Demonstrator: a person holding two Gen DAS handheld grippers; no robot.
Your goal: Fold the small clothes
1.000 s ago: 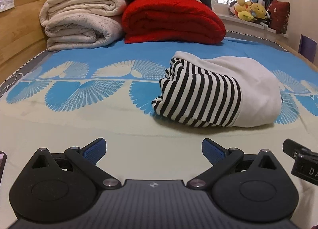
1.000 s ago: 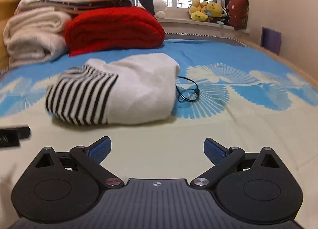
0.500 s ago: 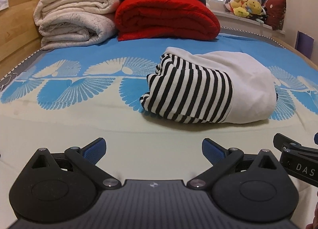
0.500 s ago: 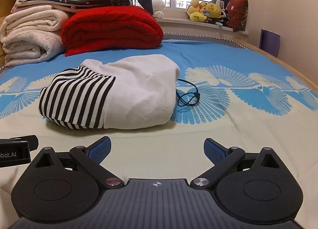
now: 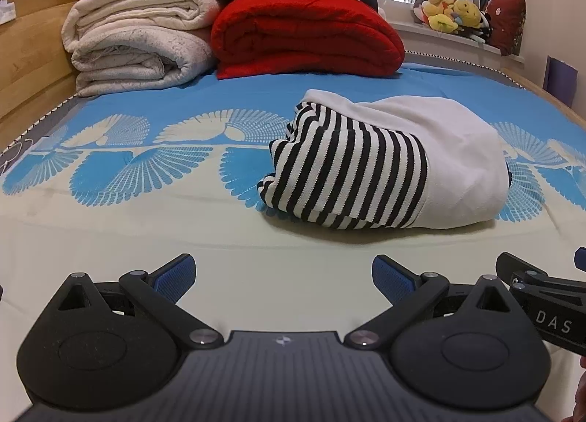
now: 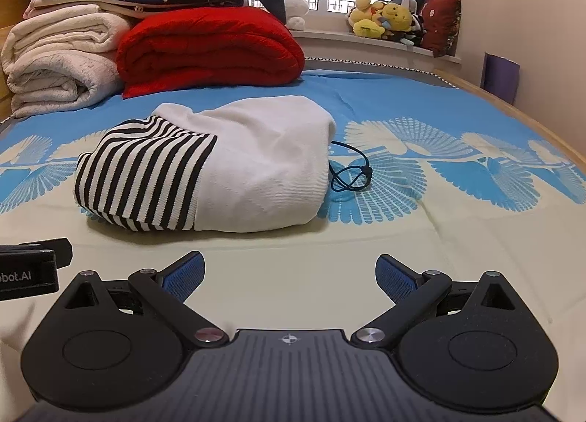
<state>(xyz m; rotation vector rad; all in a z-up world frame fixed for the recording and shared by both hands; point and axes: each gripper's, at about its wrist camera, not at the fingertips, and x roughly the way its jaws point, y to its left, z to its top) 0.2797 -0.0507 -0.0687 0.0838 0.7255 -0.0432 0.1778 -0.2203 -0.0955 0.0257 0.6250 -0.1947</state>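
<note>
Two grippers hang low over the bed sheet (image 5: 121,224), each with its blue-padded jaws spread wide and nothing between them. Ahead of the left gripper (image 5: 284,273) and a little to its right lies the folded garment (image 5: 384,169), a rounded bundle with its black-and-white striped part toward the gripper's left and its plain white part toward the right; from the right gripper (image 6: 289,273) the same bundle sits ahead and to the left. Compared with a second ago, the bundle has slid leftward in the left wrist view, from right of centre to nearer the middle, and in the right wrist view it looms larger and nearer. The garment's own shape looks unchanged. A thin dark cord (image 6: 351,174) lies looped on the sheet just beside the bundle's white end, on the right gripper's side. Far beyond the garment are a folded red blanket (image 5: 307,37) and, to its left, stacked cream blankets (image 5: 139,44). Plush toys (image 6: 384,19) crowd the window ledge at the far right.
</note>
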